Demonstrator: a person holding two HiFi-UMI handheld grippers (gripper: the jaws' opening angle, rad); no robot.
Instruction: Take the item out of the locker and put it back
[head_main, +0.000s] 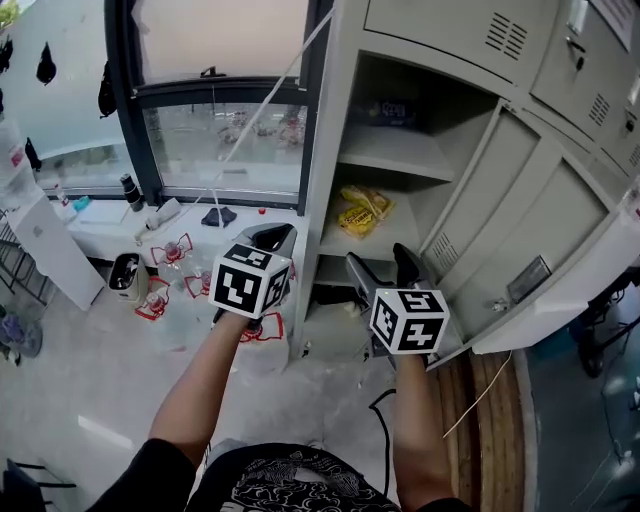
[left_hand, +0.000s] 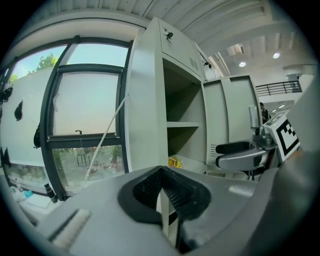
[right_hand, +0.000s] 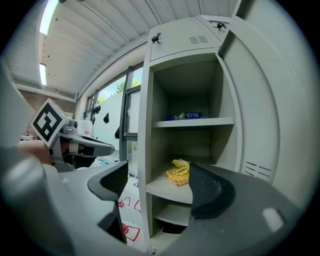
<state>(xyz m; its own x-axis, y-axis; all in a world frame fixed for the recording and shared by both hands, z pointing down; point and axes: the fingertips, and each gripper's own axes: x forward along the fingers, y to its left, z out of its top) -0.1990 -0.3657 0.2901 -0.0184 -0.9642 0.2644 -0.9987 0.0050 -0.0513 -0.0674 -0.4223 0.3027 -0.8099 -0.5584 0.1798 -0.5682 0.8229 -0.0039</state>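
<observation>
A yellow snack bag (head_main: 362, 212) lies on the middle shelf of the open grey locker (head_main: 330, 150); it also shows in the right gripper view as the yellow bag (right_hand: 179, 172) and in the left gripper view as a small yellow bag (left_hand: 174, 161). My right gripper (head_main: 382, 262) is held in front of the locker's lower part, open and empty, and the bag shows between its spread jaws (right_hand: 160, 187) from a distance. My left gripper (head_main: 272, 238) hangs left of the locker's side wall, its jaws shut (left_hand: 162, 192) on nothing.
A blue packet (head_main: 392, 112) sits on the upper shelf. The locker door (head_main: 520, 230) swings open to the right. Water bottles (head_main: 165, 290) stand on the floor by the window at left. A dark object (head_main: 335, 295) lies in the bottom compartment. A cable (head_main: 380, 420) trails on the floor.
</observation>
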